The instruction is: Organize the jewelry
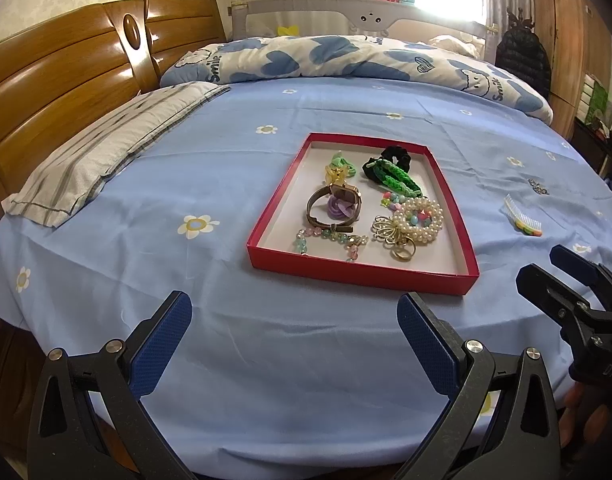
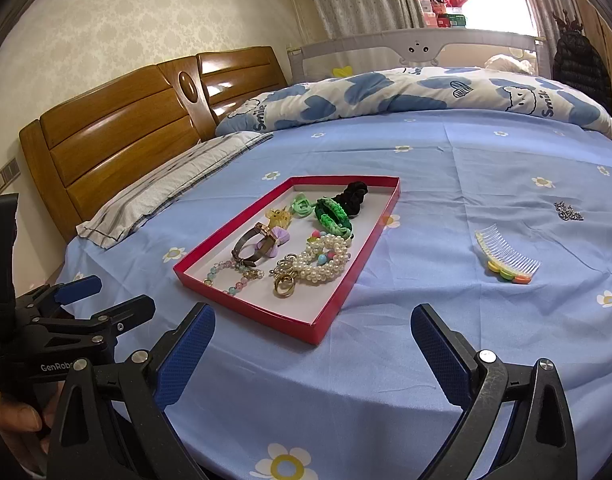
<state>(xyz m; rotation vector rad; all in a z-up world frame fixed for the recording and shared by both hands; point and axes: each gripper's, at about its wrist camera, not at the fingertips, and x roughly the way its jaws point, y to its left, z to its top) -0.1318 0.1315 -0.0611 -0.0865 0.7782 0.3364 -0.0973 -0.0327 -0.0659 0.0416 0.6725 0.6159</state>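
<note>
A shallow red box (image 1: 358, 268) (image 2: 265, 322) lies on the blue bedsheet. It holds a watch (image 1: 332, 208) (image 2: 251, 242), a pearl bracelet (image 1: 420, 218) (image 2: 324, 258), a green braided band (image 1: 394, 174) (image 2: 330, 212), a black scrunchie (image 1: 398, 156) (image 2: 352, 194), a bead bracelet (image 1: 330, 238) (image 2: 229, 276) and gold rings (image 1: 402, 250) (image 2: 283, 284). To the right of the box, a hair comb (image 1: 522, 216) (image 2: 506, 258) and a small silver chain (image 1: 538, 188) (image 2: 568, 212) rest on the sheet. My left gripper (image 1: 293, 320) (image 2: 105, 296) hangs open near the box's front edge. My right gripper (image 2: 312, 328) (image 1: 546, 262) is open too, empty.
A striped pillow (image 1: 105, 152) (image 2: 173, 184) lies left of the box by the wooden headboard (image 1: 65, 80) (image 2: 117, 132). A rolled blue-and-white duvet (image 1: 346, 60) (image 2: 426, 96) runs along the far side. The bed's near edge is just under both grippers.
</note>
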